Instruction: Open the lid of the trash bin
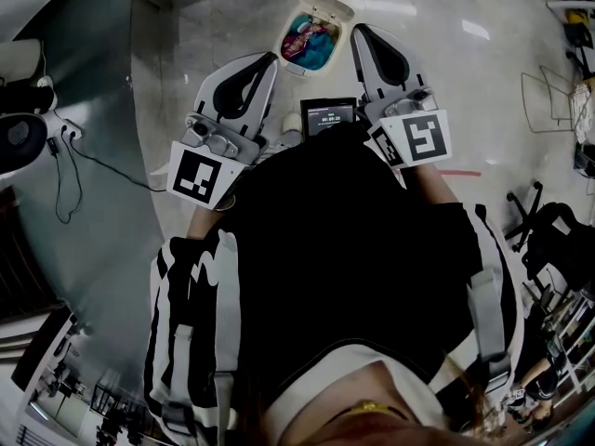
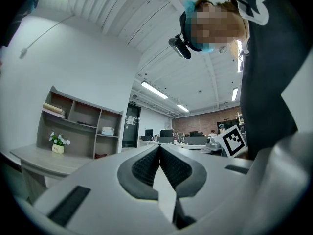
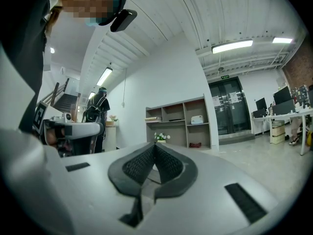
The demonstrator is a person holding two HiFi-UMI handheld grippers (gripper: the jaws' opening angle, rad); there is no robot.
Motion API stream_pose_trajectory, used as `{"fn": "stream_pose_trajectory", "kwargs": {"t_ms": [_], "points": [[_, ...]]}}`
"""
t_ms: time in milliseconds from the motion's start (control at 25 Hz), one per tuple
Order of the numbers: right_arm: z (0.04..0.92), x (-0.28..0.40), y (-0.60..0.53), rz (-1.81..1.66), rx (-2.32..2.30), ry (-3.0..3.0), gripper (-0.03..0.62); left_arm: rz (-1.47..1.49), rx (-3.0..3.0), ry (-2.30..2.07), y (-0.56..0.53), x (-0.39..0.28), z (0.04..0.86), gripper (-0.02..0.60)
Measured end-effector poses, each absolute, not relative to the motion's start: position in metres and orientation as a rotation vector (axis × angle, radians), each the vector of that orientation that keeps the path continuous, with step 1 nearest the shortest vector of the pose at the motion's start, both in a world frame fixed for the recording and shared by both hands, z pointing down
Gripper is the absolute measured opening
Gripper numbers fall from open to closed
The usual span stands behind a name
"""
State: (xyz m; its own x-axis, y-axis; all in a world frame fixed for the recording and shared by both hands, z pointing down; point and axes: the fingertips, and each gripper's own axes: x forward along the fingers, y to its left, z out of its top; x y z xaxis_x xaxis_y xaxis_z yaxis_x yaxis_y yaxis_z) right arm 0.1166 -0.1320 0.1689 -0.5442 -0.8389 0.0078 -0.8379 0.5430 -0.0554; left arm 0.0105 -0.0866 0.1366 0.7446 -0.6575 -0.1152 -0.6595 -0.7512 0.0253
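already the small white plastic trash bin (image 1: 286,37) shows its lid (image 1: 327,5) up; the grey left gripper (image 1: 268,63) and right gripper (image 1: 361,33), both pinched together and empty just beside the bin, might knock the lid shut.

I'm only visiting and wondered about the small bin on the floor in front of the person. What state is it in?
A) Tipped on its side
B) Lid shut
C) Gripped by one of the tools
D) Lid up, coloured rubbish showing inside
D: in the head view the trash bin stands with its lid swung up, and pink and teal rubbish shows inside.
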Motion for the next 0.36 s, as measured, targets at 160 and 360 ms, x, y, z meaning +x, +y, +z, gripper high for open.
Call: {"fn": "stream_pose_trajectory", "kwargs": {"t_ms": [160,360], "points": [[0.1688,0.1107,-0.1301,-0.075,-1.486,2.745,0.008,0.182,-2.915,1.11,-0.0841,0.0048,0.137,0.005],[0.1662,0.11,-0.1246,-0.079,-1.492,2.746,0.008,0.186,-2.908,1.114,-0.0777,0.0035,0.1348,0.005]]}}
